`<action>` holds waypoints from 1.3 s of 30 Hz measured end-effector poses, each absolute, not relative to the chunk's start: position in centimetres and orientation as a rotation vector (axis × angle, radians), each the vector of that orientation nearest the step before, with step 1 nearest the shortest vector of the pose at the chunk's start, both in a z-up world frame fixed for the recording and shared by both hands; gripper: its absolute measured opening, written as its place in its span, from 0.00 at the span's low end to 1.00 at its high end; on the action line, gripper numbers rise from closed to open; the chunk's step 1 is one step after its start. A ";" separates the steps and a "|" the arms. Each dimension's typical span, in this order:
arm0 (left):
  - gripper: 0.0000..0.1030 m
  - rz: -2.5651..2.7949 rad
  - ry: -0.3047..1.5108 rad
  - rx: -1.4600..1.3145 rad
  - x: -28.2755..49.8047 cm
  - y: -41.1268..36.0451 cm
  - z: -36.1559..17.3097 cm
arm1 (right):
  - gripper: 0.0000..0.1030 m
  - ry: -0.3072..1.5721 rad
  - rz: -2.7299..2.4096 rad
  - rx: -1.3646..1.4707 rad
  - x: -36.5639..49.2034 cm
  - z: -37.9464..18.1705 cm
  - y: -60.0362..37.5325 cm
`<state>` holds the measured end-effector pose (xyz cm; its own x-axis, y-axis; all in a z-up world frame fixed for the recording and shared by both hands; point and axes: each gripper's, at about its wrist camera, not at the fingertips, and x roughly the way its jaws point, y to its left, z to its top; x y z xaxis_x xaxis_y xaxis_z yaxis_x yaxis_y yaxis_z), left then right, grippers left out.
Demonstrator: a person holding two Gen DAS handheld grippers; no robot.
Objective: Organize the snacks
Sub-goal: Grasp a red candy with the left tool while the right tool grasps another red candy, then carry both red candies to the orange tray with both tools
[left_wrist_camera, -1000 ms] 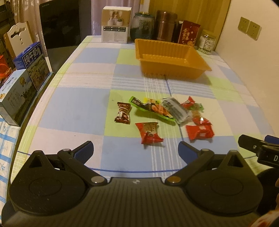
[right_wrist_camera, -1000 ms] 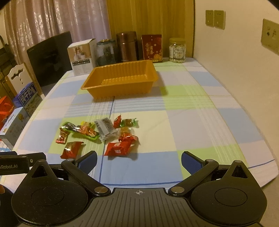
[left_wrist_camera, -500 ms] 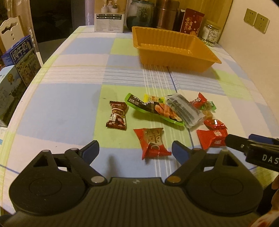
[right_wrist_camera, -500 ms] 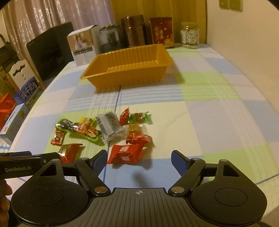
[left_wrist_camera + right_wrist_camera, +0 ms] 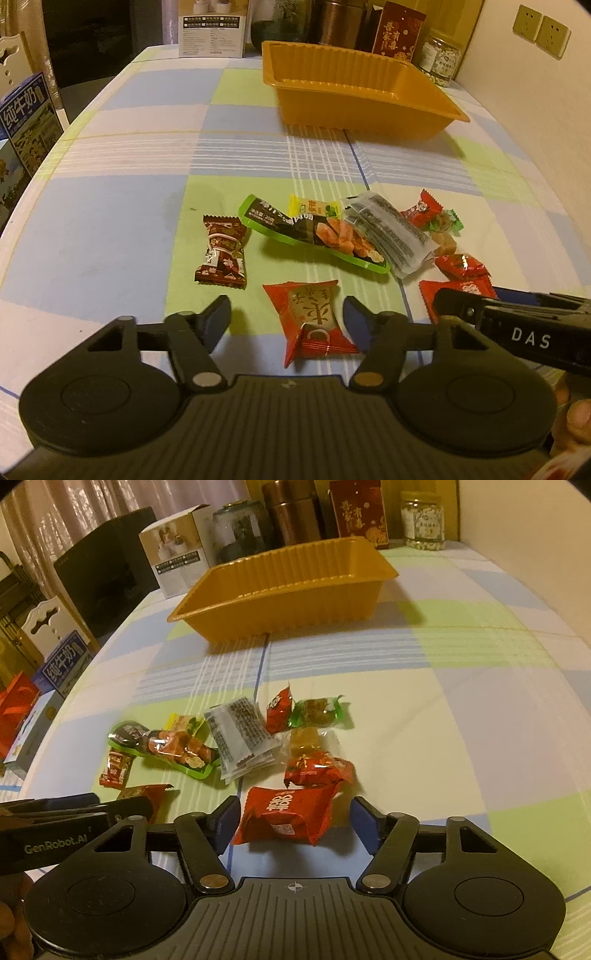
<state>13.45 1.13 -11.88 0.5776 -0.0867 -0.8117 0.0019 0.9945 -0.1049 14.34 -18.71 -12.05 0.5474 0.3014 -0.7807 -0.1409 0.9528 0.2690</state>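
Observation:
Several wrapped snacks lie in a loose heap on the checked tablecloth. In front of the heap, a red packet with a gold picture (image 5: 312,321) lies between the fingers of my left gripper (image 5: 287,316). The jaws are closing; the left finger still stands apart from the packet. A red packet with white lettering (image 5: 286,812) lies between the fingers of my right gripper (image 5: 295,816). Those jaws are closing too, with a gap at the right finger. Behind the heap stands the orange tray (image 5: 332,107) (image 5: 295,609), with nothing showing inside.
A brown candy (image 5: 221,251), a green sausage pack (image 5: 314,232) and a clear dark-filled pack (image 5: 391,229) lie just behind. Boxes, jars and a red tin (image 5: 397,33) line the table's back edge. Milk cartons (image 5: 26,122) stand off the left edge; a wall runs along the right.
Both grippers came down and forward toward the snacks. Their jaws narrowed from wide open, and each now has a red packet between its fingers.

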 end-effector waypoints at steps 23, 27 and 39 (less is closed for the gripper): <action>0.22 -0.087 0.912 -0.084 12.3 0.7 -9.3 | 0.34 0.920 0.250 0.178 12.2 -9.7 -18.8; 0.22 -0.095 0.889 -0.082 12.5 0.6 -8.1 | 0.34 0.882 0.245 0.179 11.9 -8.2 -19.2; 0.22 -0.152 0.806 -0.056 17.8 -1.1 -4.5 | 0.34 0.748 0.226 0.159 17.7 -3.5 -21.1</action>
